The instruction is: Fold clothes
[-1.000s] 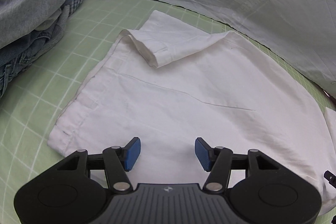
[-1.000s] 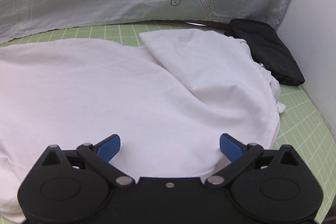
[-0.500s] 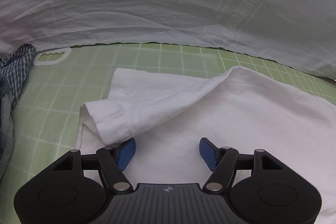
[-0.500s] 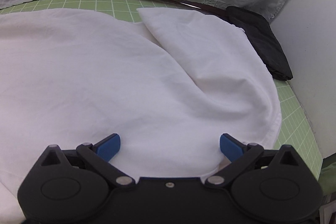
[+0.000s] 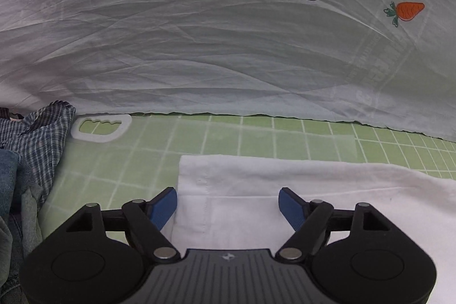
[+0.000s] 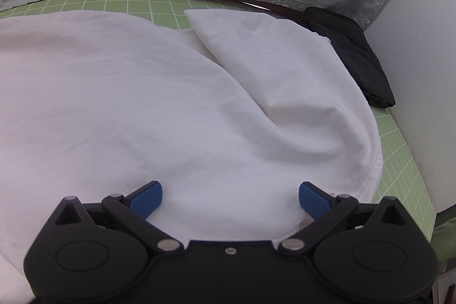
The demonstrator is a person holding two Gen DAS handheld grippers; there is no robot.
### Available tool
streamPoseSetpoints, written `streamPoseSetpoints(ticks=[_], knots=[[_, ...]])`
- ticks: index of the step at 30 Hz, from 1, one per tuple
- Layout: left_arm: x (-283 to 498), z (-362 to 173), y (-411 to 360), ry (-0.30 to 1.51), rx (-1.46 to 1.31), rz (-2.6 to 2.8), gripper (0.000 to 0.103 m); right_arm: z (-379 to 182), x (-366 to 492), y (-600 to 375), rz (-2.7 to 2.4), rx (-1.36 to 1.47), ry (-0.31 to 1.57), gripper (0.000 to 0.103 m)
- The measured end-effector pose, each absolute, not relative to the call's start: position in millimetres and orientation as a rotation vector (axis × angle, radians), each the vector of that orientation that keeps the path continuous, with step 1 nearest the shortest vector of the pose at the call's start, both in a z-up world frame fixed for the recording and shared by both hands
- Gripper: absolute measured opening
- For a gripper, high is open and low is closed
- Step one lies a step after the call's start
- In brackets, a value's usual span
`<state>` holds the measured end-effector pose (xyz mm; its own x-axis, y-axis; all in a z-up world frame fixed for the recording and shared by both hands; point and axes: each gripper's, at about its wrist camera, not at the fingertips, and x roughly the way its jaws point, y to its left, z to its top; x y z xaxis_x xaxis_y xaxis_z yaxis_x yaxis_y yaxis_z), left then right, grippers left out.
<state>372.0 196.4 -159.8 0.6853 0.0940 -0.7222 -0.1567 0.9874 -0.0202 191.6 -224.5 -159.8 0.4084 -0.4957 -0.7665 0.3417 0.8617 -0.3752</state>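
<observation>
On the left, a heap of checked and denim clothes [image 5: 25, 150] sits at the edge of the green gridded worktop [image 5: 228, 133], apart from the white garment [image 5: 313, 190] being folded. The left hand-held gripper [image 5: 228, 208] has travelled along that garment since a second ago: the rolled sleeve cuff that lay ahead of it is gone from its view, and it now hangs over the far left corner of the cloth, where a stitched hem runs between its blue pads. Its jaws have just been opening and stand wide, angled down at the corner, gripping nothing. That reads as a fold just laid and let go, or a new corner being lined up; I cannot tell which.

To the right, the white garment [image 6: 142, 90] spreads across the mat with a flap folded over [image 6: 279, 76] near a black cloth [image 6: 356, 56]. The right hand-held gripper [image 6: 230, 197] has barely moved, tilted down just above the fabric, jaws wide and holding nothing
</observation>
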Motion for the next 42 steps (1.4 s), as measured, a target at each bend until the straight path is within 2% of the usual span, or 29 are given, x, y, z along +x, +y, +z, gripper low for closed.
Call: streamPoseSetpoints(ticks=[3, 6, 7, 8, 9, 11, 14, 17, 21, 27, 30, 33, 35, 38, 42], knots=[[373, -165, 211, 0.807, -0.193, 0.080, 0.089, -160, 191, -224, -0.532, -0.167, 1.019, 0.103], [376, -170, 212, 0.816, -0.223, 0.049, 0.088, -160, 192, -225, -0.531, -0.168, 1.021, 0.103], [375, -171, 210, 0.813, -0.221, 0.038, 0.083, -159, 192, -225, -0.531, -0.169, 1.023, 0.103], [374, -172, 208, 0.812, -0.220, 0.032, 0.074, -159, 192, -224, -0.530, -0.177, 1.026, 0.103], [371, -173, 205, 0.811, -0.204, 0.045, 0.071, -159, 193, -222, -0.529, -0.186, 1.029, 0.103], [365, -174, 198, 0.802, -0.134, 0.097, 0.042, -159, 193, -219, -0.532, -0.205, 1.032, 0.103], [358, -172, 203, 0.792, -0.135, 0.134, 0.021, -158, 193, -218, -0.528, -0.198, 1.040, 0.103], [354, -167, 201, 0.800, -0.067, 0.163, 0.015, -154, 191, -219, -0.501, -0.164, 1.046, 0.103], [343, -159, 209, 0.802, 0.075, 0.282, 0.015, -144, 182, -216, -0.461, -0.144, 1.025, 0.103], [329, -160, 274, 0.856, -0.004, 0.466, 0.015, -129, 166, -213, -0.326, -0.039, 0.971, 0.102], [325, -157, 280, 0.878, -0.008, 0.476, 0.019, -123, 164, -205, -0.289, -0.047, 0.939, 0.103], [321, -146, 270, 0.888, 0.017, 0.470, 0.029, -113, 161, -210, -0.268, -0.002, 0.894, 0.103], [313, -135, 264, 0.873, -0.032, 0.447, 0.047, -105, 157, -220, -0.275, 0.063, 0.862, 0.103], [297, -119, 243, 0.839, -0.086, 0.421, 0.066, -96, 146, -245, -0.326, 0.179, 0.827, 0.103], [275, -109, 195, 0.834, -0.123, 0.309, 0.068, -96, 125, -284, -0.419, 0.352, 0.798, 0.103]])
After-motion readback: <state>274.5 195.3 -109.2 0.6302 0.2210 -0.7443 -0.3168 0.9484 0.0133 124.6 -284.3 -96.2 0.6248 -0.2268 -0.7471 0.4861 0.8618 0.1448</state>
